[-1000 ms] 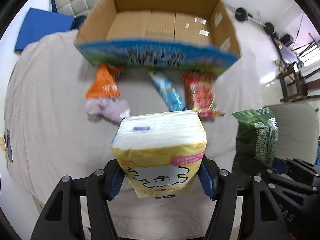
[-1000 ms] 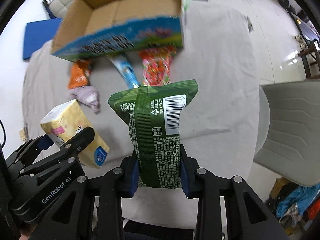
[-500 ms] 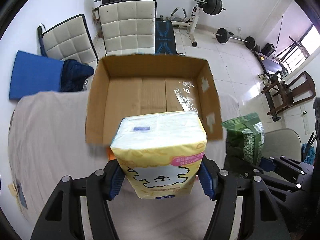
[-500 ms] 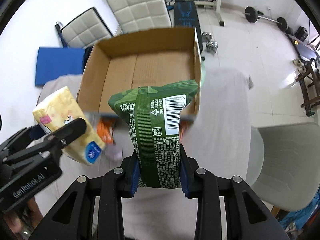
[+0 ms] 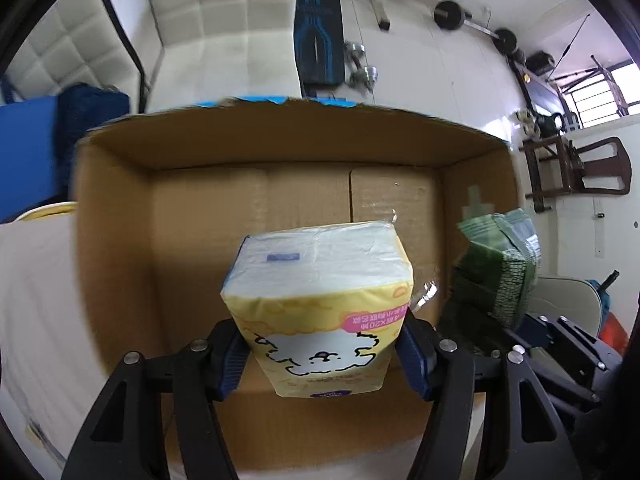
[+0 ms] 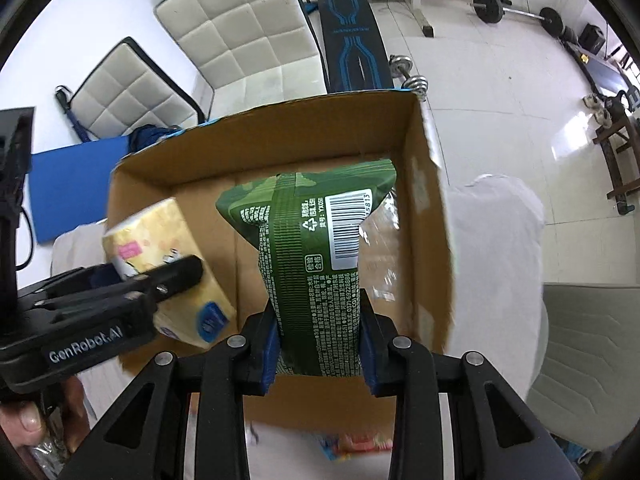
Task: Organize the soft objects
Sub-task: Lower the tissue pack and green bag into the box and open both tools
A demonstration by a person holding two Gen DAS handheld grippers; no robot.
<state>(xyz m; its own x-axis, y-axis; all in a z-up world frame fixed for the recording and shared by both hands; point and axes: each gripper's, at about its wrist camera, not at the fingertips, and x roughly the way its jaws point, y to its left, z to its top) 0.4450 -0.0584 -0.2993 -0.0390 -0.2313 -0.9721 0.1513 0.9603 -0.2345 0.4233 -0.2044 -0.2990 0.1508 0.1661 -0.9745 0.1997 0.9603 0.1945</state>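
Note:
My left gripper (image 5: 322,354) is shut on a yellow tissue pack (image 5: 320,292) with a white cartoon dog, held over the open cardboard box (image 5: 200,280). My right gripper (image 6: 318,348) is shut on a green snack bag (image 6: 312,248) with a barcode, held over the right half of the same box (image 6: 428,216). The tissue pack also shows in the right wrist view (image 6: 160,236), left of the green bag. The green bag also shows in the left wrist view (image 5: 496,268), by the box's right wall. The box floor shows nothing lying on it.
The box stands on a table under a pale cloth (image 6: 496,240). Colourful snack packets (image 6: 360,446) peek out at the box's near edge. Two white padded chairs (image 6: 244,32), a blue bench (image 6: 352,40), dumbbells and a grey chair (image 6: 588,360) stand around.
Both grippers have moved forward and down with their loads, from over the table and the box's near edge to over the box's inside. The box now fills both views.

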